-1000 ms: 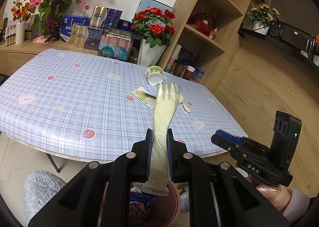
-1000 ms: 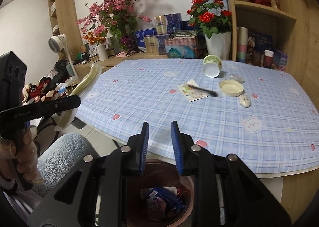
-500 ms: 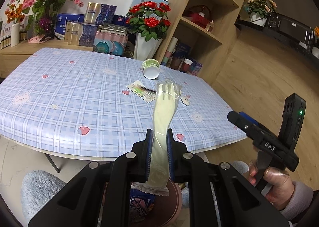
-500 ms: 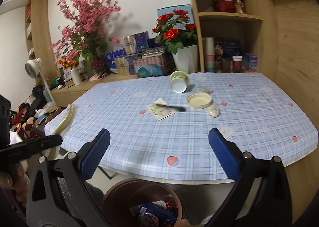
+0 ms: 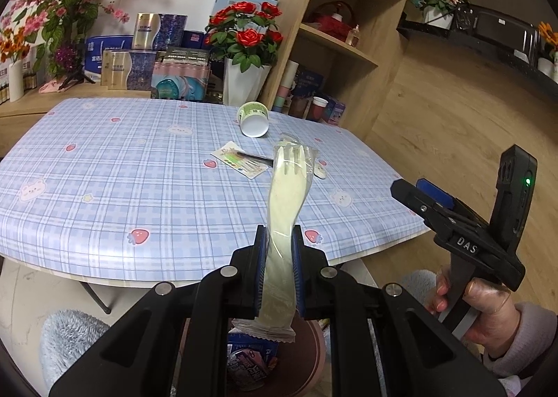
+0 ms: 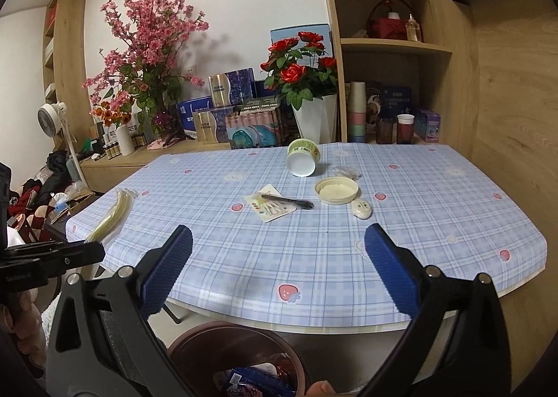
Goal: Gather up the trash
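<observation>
Trash bin [image 6: 195,344] holding wrappers [image 6: 258,384], wrapped fork [image 5: 284,215] clamped

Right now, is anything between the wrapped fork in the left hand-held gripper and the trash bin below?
Nothing visible. The left hand-held gripper holds the wrapped fork directly above the open trash bin, which holds only wrappers.

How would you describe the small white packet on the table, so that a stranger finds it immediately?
Look at the table with the blue checked cloth. Near its middle lies a round cream lid, open side up, before a tipped cup. The packet lies just beside the lid, toward the near edge: a small white oval, much smaller than the lid and not flat like the card.
</observation>
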`<action>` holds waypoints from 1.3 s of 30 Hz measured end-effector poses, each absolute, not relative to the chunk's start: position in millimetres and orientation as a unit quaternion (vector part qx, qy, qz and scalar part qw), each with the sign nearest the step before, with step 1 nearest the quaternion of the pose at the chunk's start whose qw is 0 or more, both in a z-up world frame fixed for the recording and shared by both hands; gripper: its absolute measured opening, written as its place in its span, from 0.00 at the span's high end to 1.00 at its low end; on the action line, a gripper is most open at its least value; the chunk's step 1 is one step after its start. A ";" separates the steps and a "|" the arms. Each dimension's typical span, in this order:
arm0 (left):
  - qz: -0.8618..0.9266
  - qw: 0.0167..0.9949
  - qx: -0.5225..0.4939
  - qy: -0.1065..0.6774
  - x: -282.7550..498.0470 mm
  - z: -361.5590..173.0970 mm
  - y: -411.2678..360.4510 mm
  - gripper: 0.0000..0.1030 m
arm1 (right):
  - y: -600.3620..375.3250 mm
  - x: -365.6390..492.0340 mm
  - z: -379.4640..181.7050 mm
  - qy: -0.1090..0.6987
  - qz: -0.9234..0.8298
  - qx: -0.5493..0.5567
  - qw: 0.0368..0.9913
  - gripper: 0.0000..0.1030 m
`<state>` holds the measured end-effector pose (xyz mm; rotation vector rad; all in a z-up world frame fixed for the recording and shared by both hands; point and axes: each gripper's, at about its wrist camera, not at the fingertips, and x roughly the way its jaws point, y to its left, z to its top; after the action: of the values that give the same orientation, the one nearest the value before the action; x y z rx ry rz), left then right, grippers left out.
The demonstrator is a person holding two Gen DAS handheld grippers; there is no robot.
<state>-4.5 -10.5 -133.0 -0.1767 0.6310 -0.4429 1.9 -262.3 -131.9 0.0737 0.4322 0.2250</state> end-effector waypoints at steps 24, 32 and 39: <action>-0.212 0.922 -0.099 0.307 -4.5 -142.4 -11.1 0.20 | -263.1 5.5 -145.3 0.237 0.104 0.040 0.965 0.05; -0.187 0.923 -0.103 0.320 2.8 -149.2 -5.3 0.18 | -266.9 9.6 -151.2 0.246 0.099 0.045 0.963 0.05; -0.175 0.920 -0.106 0.334 8.4 -157.7 -2.4 0.18 | -268.0 14.9 -160.4 0.258 0.102 0.045 0.960 0.05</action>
<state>8.4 -2.4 -157.7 -0.2175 0.6857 -0.3597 14.9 -268.0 -160.4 0.0913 0.5233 0.2066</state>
